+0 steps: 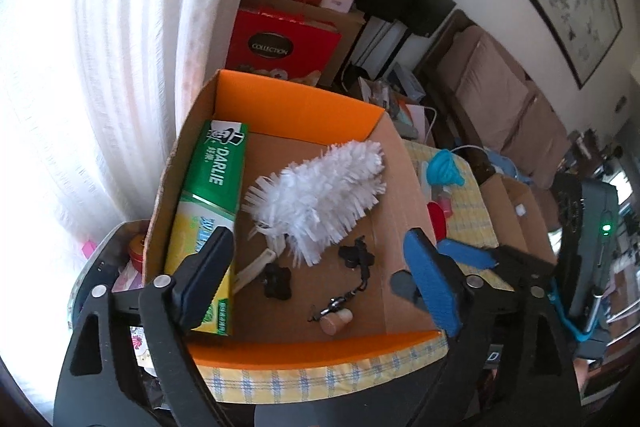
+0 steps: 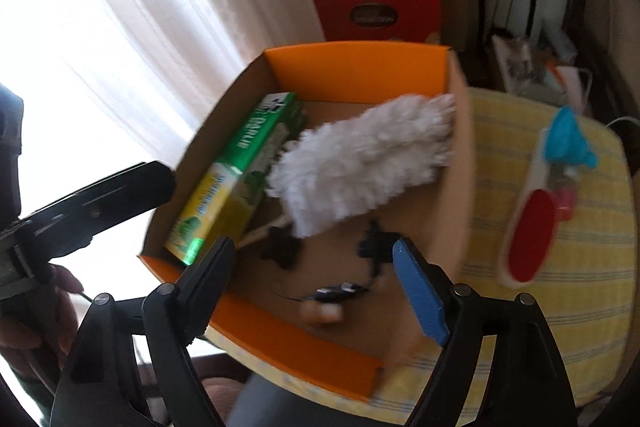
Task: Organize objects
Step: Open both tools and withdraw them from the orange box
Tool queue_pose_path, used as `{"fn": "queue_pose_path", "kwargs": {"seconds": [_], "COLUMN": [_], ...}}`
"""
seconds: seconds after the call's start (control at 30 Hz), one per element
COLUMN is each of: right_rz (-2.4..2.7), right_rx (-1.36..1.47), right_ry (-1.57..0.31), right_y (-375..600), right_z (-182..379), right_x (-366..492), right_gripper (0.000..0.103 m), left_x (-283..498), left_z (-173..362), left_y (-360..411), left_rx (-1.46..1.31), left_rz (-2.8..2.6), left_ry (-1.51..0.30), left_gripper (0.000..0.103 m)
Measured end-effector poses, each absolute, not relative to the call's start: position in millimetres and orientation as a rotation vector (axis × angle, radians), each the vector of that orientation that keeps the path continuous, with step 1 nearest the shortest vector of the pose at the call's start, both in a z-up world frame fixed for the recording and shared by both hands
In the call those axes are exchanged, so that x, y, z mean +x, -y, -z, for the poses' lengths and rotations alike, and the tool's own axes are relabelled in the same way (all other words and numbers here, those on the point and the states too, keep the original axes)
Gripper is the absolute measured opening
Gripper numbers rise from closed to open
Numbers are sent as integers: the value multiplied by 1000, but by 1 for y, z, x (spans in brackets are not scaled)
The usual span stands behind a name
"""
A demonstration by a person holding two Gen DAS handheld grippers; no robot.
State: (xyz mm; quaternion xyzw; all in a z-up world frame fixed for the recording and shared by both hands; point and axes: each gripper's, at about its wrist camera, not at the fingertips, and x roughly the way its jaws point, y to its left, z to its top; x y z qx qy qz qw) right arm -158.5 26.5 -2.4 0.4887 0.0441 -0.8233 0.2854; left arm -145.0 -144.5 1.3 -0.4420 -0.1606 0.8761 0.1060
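Observation:
An open cardboard box (image 1: 296, 111) (image 2: 360, 71) with orange inner walls stands on a yellow checked cloth (image 2: 520, 327). Inside lie a green and yellow Darlie toothpaste carton (image 1: 212, 187) (image 2: 240, 179), a white fluffy duster (image 1: 320, 195) (image 2: 360, 163), black charms on a small chain (image 1: 356, 255) and a cork (image 1: 335, 321). My left gripper (image 1: 318, 235) hangs open above the box's near half, nothing between its fingers. My right gripper (image 2: 313, 245) is also open over the box's near side and holds nothing. The right wrist view is blurred.
On the cloth right of the box lie a blue funnel (image 2: 572, 135) (image 1: 444, 167) and a red lint brush (image 2: 528, 239). Red gift boxes (image 1: 280, 43) are stacked behind the box. White curtains (image 1: 100, 67) hang at the left, and a brown sofa (image 1: 500, 95) stands at the right.

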Motion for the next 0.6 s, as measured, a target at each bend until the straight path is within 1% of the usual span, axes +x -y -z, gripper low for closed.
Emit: {"fn": "queue_pose_path", "kwargs": {"seconds": [0.07,0.23,0.27,0.3,0.6], "right_rz": [2233,2308,2328,2339,2420], "right_rx": [1290,1277,1273,1271,1283], "right_ry": [-157,-192,-197,-200,-185], "right_y": [-31,-60,-68,-73,-131], "right_z": [7,0,-1,-2,-7], "right_x": [-161,-153,-152,-151,-157], "right_gripper": [87,96,98,99,102], "left_x": [-141,-134,-133,-133,-127], "left_z": [-2,-3,-3,-2,3], "left_y": [137,113,109,103,60], "left_rx": [-1292,-1285,-1286,-1286,-1276], "left_rz": [-2590,-2578,-2573,-2569,-2530], "left_ry": [451,410,405,399,351], "left_gripper": [96,96,98,103,103]}}
